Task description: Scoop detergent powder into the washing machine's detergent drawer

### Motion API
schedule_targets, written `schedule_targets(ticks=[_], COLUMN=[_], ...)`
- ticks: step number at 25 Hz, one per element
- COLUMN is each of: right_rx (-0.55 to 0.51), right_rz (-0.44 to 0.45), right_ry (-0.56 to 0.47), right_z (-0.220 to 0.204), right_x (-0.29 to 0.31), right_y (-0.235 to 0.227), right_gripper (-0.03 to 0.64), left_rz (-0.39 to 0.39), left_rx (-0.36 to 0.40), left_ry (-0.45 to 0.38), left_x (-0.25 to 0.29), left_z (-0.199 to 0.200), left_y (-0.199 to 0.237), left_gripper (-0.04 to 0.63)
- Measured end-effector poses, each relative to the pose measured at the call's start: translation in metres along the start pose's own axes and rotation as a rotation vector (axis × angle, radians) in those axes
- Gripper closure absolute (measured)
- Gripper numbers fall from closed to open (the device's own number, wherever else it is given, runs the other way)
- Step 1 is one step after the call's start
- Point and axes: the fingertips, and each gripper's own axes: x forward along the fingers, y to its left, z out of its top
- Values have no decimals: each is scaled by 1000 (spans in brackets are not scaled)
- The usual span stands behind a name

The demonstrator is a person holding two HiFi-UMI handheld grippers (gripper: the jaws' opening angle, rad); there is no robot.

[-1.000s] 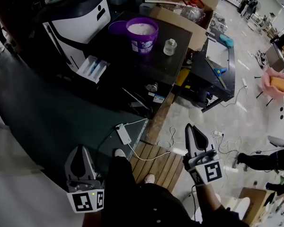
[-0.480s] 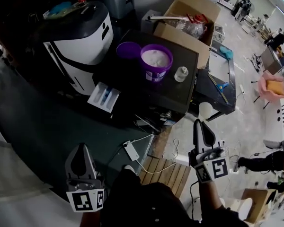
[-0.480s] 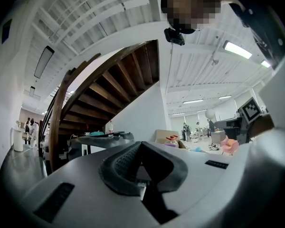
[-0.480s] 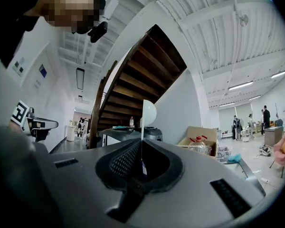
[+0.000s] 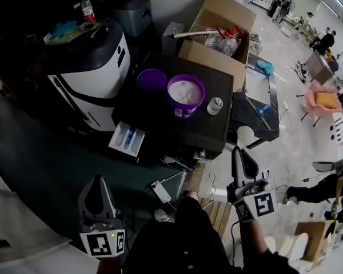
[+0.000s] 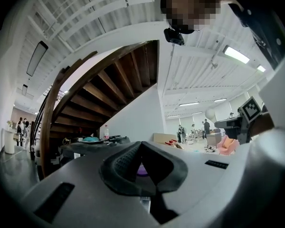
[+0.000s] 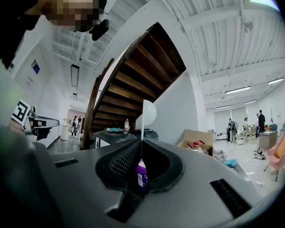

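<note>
Left tongs [image 5: 97, 181] [image 6: 140, 145]: jaws shut tip to tip, nothing gripped. Held low, well apart from the black table [image 5: 208, 129].

Right tongs [image 5: 236, 150] [image 7: 141, 144]: jaws closed on the thin handle of a white plastic scoop [image 5: 246, 135] [image 7: 147, 112]. The scoop's round bowl stands up above the tips. Cannot tell what is in the bowl.

On the table:
- 1 round purple plastic tub [image 5: 184, 109] [image 7: 141, 171], open, filled near the rim with white detergent powder.
- 1 flat purple lid [image 5: 151, 80], just beside the tub on its left.
- 1 small clear jar with a pale cap [image 5: 215, 105], near the tub's right side. Contents not readable.

White-and-black washing machine [image 5: 88, 76] stands at the table's left edge. Its white detergent drawer [image 5: 119, 147] is pulled out, with blue showing in the compartments.

Open brown cardboard box [image 5: 208, 55] behind the table holds clear plastic bottles with red caps [image 5: 231, 33].
</note>
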Motion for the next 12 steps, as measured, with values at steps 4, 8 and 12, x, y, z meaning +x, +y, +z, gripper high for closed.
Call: schedule_targets(ticks=[4,8,12], right_rx=[3,18,26], right_rz=[0,10,42], right_ry=[-3,-7,-8], right_z=[-5,-14,-20], right_x=[21,49,84], right_y=[-12,-33,-54], right_gripper=[584,583,583], left_rz=[-13,10,26], left_rx=[6,15,12], left_ry=[-5,-3,6], left_x=[25,54,89], left_z=[-2,-6,-7], left_y=[-3,-6,-15], left_gripper=[580,580,580])
